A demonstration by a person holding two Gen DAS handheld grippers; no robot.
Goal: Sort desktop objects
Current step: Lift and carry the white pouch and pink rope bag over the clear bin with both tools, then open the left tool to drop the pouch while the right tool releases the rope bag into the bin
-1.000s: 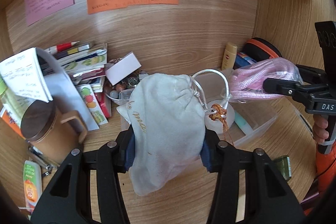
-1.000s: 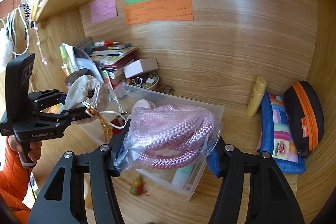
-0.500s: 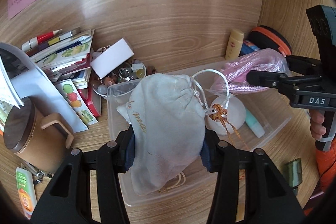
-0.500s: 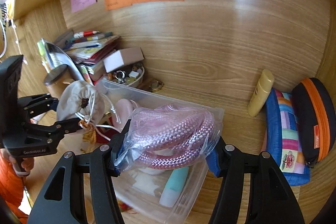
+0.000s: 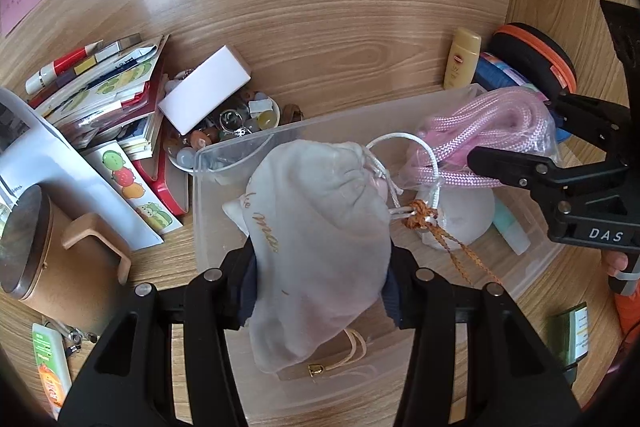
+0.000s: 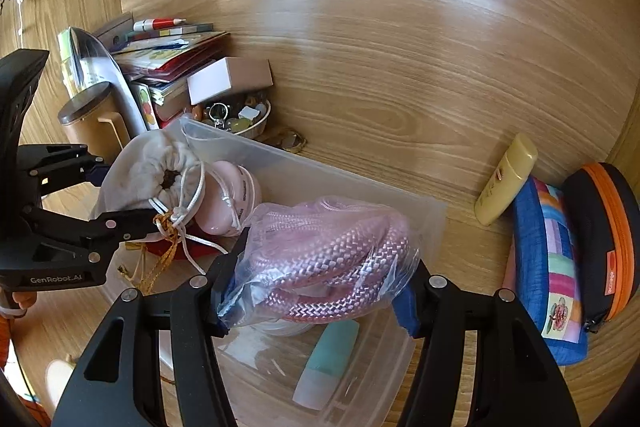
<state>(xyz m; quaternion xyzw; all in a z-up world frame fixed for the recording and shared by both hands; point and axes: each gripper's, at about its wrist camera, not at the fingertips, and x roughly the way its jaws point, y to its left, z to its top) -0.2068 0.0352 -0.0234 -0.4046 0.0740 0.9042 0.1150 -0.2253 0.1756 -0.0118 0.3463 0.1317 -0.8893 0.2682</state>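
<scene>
My left gripper (image 5: pixel 320 287) is shut on a white drawstring pouch (image 5: pixel 316 239) and holds it over the left part of a clear plastic bin (image 5: pixel 208 195). The pouch also shows in the right wrist view (image 6: pixel 148 175). My right gripper (image 6: pixel 316 295) is shut on a bagged pink rope (image 6: pixel 328 255) and holds it over the bin's right part (image 6: pixel 424 223); the rope also shows in the left wrist view (image 5: pixel 488 135). Inside the bin lie a pink round case (image 6: pixel 232 199) and a teal tube (image 6: pixel 328 363).
A stack of books (image 5: pixel 104 95), a white box (image 5: pixel 204 95), a dish of trinkets (image 5: pixel 232 131) and a brown mug (image 5: pixel 48 251) stand left of the bin. A yellow bottle (image 6: pixel 508 179), a striped pouch (image 6: pixel 552 267) and a black-orange case (image 6: pixel 604 235) sit to the right against the wooden walls.
Both grippers have moved forward and down with their loads, which now hang over the bin. Both stayed shut.
</scene>
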